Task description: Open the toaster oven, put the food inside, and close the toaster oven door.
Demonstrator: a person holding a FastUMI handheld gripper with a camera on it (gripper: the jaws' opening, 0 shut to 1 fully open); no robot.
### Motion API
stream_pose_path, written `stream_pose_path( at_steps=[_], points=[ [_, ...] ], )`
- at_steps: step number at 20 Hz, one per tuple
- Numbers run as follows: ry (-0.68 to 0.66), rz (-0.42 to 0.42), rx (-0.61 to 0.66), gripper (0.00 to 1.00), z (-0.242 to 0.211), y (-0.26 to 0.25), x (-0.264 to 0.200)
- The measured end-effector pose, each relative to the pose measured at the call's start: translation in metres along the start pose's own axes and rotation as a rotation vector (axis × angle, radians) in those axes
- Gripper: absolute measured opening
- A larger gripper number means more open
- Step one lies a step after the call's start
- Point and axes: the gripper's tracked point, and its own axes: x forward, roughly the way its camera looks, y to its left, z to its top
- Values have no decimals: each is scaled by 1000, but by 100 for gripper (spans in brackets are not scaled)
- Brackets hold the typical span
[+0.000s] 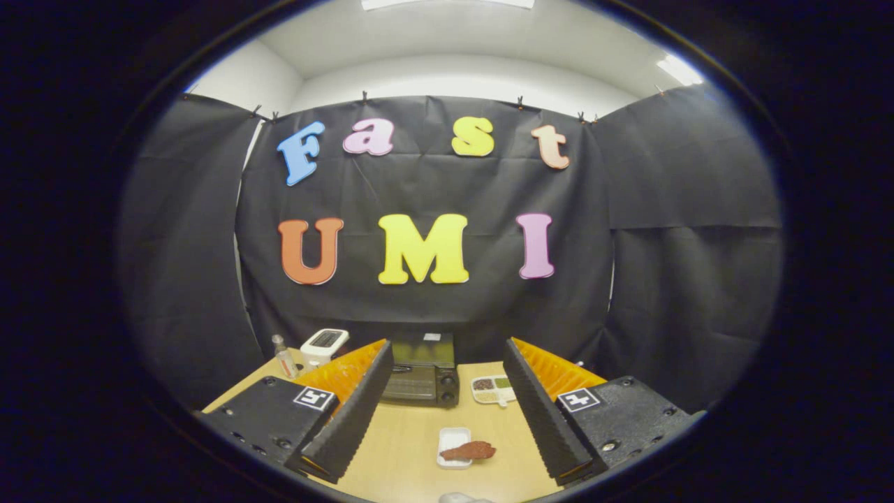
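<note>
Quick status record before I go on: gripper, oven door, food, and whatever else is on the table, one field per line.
gripper: open, fingers spread wide, holding nothing
toaster oven: black, at the table's far edge, beyond the fingers; door looks shut
food: reddish-brown piece lying across a small white tray, between the fingers
divided dish: white, compartments with dark and green contents, right of the oven
white toaster: left of the oven
bottle: small, clear, left of the white toaster
table: light wood
task stage: oven not yet opened
</note>
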Motion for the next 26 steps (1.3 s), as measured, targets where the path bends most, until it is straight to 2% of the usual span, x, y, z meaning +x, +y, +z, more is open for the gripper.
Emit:
stream_pose_path(
  at_steps=[8,15,20,26],
  points=[
    [143,41,-6,100,-83,80,145],
    [259,52,-16,100,-144,117,259],
    [318,39,-6,100,-171,125,305],
    [365,29,20,100,-191,124,314]
  ],
)
